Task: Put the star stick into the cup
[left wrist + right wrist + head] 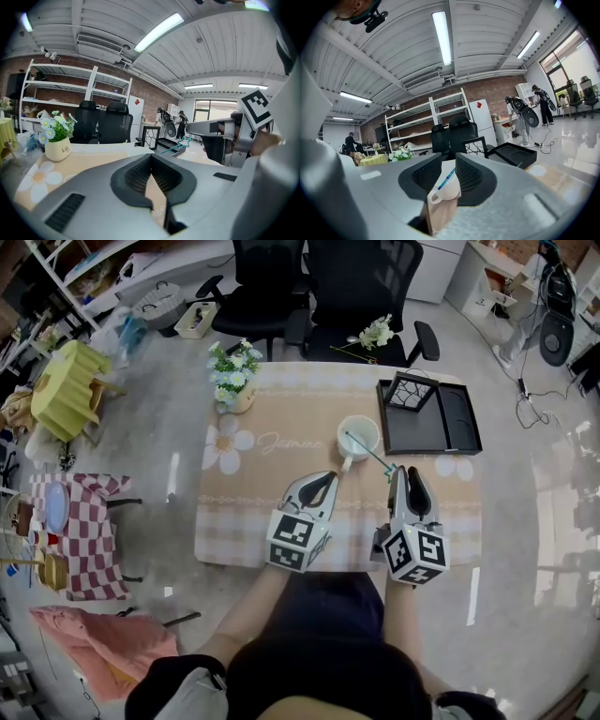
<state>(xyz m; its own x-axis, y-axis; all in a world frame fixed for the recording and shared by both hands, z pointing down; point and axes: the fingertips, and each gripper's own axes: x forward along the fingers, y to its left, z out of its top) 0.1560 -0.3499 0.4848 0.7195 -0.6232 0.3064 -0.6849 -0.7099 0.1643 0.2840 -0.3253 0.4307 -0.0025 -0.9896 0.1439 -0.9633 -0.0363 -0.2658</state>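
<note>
A white cup point(357, 437) stands on the beige table point(253, 512), right of its middle. The teal star stick point(370, 454) leans in the cup, its star end sticking out toward the front right. That star end lies close to the tip of my right gripper point(403, 470), which is open. In the right gripper view, my right gripper point(449, 161) frames the cup point(445, 187) and the stick point(446, 178) between its parted jaws. My left gripper point(330, 474) is shut and empty, just in front of the cup's handle. The left gripper view shows the star stick point(180, 144) beside the right gripper point(220, 127).
A flower pot point(234, 381) stands at the table's far left corner. At the far right lies a black tray point(459, 418) with a black wire frame point(410, 390) leaning in it. Office chairs point(356, 296) stand behind the table. A checked side table point(84, 531) stands to the left.
</note>
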